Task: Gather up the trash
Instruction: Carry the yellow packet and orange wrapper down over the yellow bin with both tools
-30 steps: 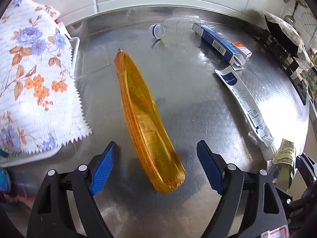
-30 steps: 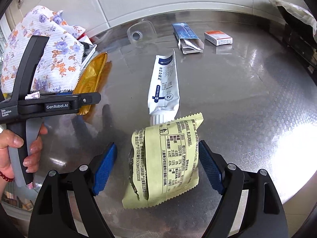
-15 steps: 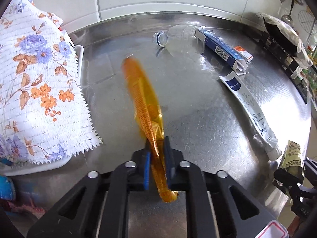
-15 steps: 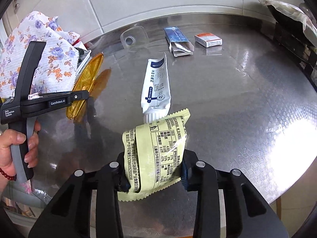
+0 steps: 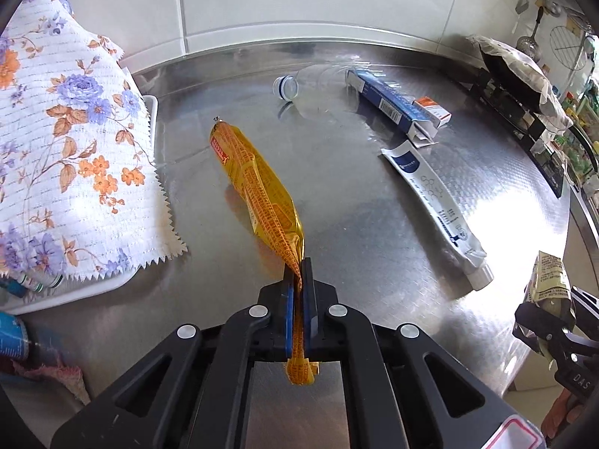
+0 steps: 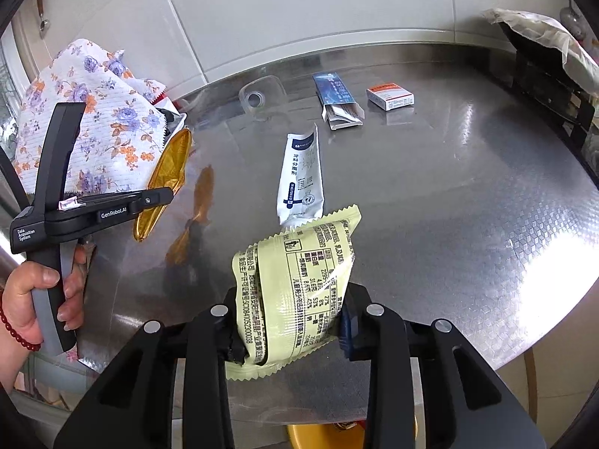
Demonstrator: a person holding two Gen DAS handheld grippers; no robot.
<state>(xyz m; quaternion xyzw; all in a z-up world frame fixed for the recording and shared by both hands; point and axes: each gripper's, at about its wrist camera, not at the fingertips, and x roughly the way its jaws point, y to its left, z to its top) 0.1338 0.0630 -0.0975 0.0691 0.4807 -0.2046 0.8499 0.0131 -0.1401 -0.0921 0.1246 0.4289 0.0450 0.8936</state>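
At the far left, a white cloth printed with purple and orange flowers (image 5: 63,157) is draped over a white tray (image 5: 93,286) at the edge of the stainless steel worktop (image 5: 374,232). Just right of the cloth, a long, flattened, translucent orange plastic wrapper with red print (image 5: 258,183) is pinched near its nearer end by the left gripper (image 5: 298,288). The blue-padded fingers (image 5: 288,310) are pressed almost together, with only the thin film of the wrapper between them; a short tail of the wrapper hangs out behind the pads. In the right wrist view the wrapper is seen hanging clear of the worktop, its orange reflection lying on the metal beneath it, and the gripper's handle is held by a hand (image 6: 41,292) wearing a red bead bracelet.

Further back, a clear crushed plastic bottle (image 5: 310,89) lies on its side, touching a long blue cardboard box with an open end flap (image 5: 389,106). A small white and orange carton (image 5: 434,110) rests beside the box. Nearer, a white squeezed tube with a dark blue end (image 5: 438,205) lies flat on the worktop.

To the right, a pale yellow-green snack packet with a printed nutrition table (image 6: 295,292) is clamped by the right gripper (image 6: 288,321). The fingers are closed partway, pressed against both sides of the crumpled packet, which is bowed between them. The packet's zigzag top edge overlaps the tube's cap end in this view.
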